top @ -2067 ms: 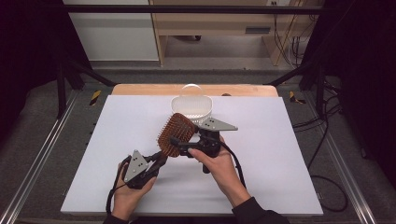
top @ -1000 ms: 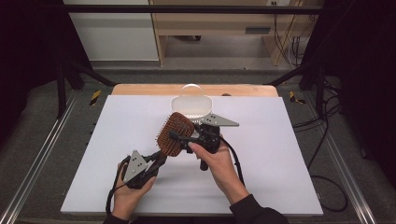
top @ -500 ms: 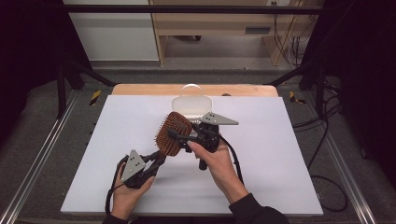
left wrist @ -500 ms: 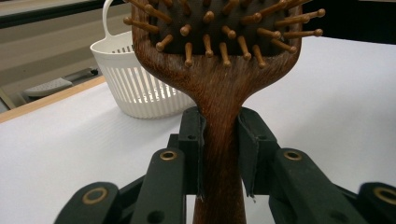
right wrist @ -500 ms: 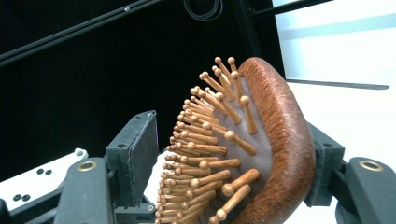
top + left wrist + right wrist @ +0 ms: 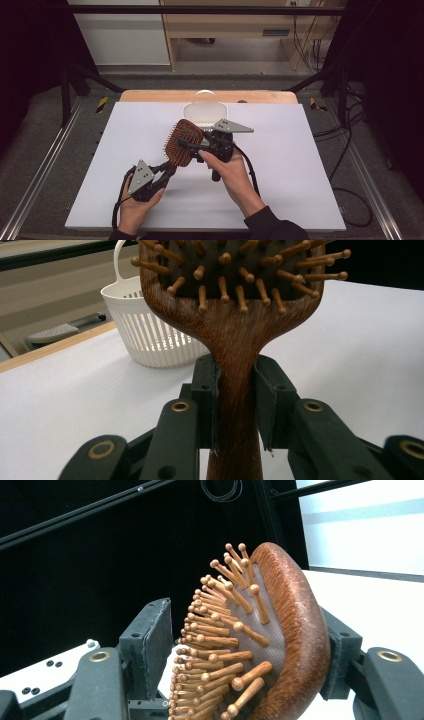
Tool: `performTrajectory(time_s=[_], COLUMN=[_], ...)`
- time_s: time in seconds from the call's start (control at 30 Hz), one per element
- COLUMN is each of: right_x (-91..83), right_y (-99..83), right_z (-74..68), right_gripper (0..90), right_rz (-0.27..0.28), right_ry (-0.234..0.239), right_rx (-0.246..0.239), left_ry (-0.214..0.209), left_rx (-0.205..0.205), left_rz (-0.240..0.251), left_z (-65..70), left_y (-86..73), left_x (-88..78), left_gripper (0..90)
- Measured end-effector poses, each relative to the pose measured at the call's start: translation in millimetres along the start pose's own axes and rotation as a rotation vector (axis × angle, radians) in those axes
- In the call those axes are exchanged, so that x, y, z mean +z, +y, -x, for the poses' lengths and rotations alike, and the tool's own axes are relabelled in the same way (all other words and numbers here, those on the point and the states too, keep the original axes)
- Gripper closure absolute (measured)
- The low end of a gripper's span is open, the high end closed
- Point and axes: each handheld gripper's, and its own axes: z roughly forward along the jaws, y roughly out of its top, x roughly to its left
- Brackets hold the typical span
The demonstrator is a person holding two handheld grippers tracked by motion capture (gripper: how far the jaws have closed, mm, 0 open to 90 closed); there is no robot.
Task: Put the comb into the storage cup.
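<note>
The brown wooden paddle hairbrush with peg bristles (image 6: 184, 142) hangs in the air just in front of the white slotted plastic basket (image 6: 205, 111), over the white counter (image 6: 300, 165). The left gripper (image 6: 167, 172) has its jaws clamped on the handle. The right gripper (image 6: 192, 146) has just been closing its jaws around the brush head, one pad on the wooden back and the other not yet on the bristles, so I'd squeeze gently and square before the left lets go.

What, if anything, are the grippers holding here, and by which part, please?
The left gripper clamps the wooden hairbrush by its handle. The right gripper brackets the brush head, closing, one jaw still clear.
</note>
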Motion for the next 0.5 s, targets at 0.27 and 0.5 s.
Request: performTrajectory(time_s=[0.27,0.5], right_x=[1.1,0.3], right_y=[-0.2,0.6], right_z=[1.0,0.8], right_gripper=[36.3,38.0], right_rz=[0.003,0.008], right_ry=[0.003,0.004], right_rx=[0.008,0.008], left_ry=[-0.004,-0.008], left_rx=[-0.006,-0.013], left_rz=[-0.004,0.001], left_z=[-0.7,-0.6], left_y=[0.1,0.6], left_x=[-0.3,-0.2], left_gripper=[72.6,72.7])
